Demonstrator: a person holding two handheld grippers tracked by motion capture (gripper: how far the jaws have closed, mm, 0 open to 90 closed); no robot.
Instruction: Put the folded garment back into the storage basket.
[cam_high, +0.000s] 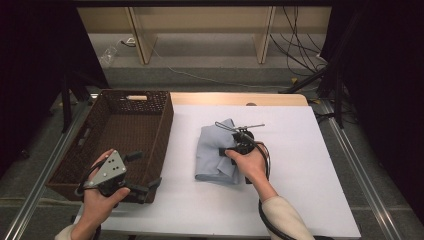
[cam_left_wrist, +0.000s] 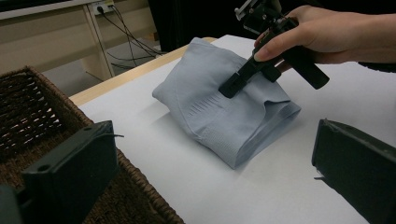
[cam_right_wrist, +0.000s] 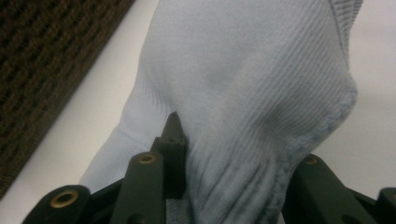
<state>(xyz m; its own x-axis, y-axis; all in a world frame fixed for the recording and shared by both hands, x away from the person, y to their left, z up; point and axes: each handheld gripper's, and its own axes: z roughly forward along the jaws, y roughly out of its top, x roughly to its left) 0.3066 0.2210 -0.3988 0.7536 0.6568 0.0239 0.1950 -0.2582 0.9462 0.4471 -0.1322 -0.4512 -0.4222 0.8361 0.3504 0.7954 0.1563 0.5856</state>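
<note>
A folded light blue cloth (cam_high: 214, 150) lies on the white table cover (cam_high: 300, 175), a little left of its middle. My right gripper (cam_high: 231, 150) is shut on the cloth's near right part, and the fabric rises in a peak where it is pinched. In the left gripper view the cloth (cam_left_wrist: 210, 112) bunches under the right gripper (cam_left_wrist: 236, 81). The ribbed cloth (cam_right_wrist: 252, 70) drapes over the right gripper (cam_right_wrist: 224, 158) in its own view. My left gripper (cam_high: 145, 171) stands open beside the basket's near right corner, its own view showing my left gripper (cam_left_wrist: 212, 182) with nothing between the jaws.
A dark brown wicker basket (cam_high: 165, 125) with nothing in it stands at the left of the table; its woven wall (cam_left_wrist: 37, 107) is close to my left gripper. Cables and table legs lie on the floor beyond the far edge.
</note>
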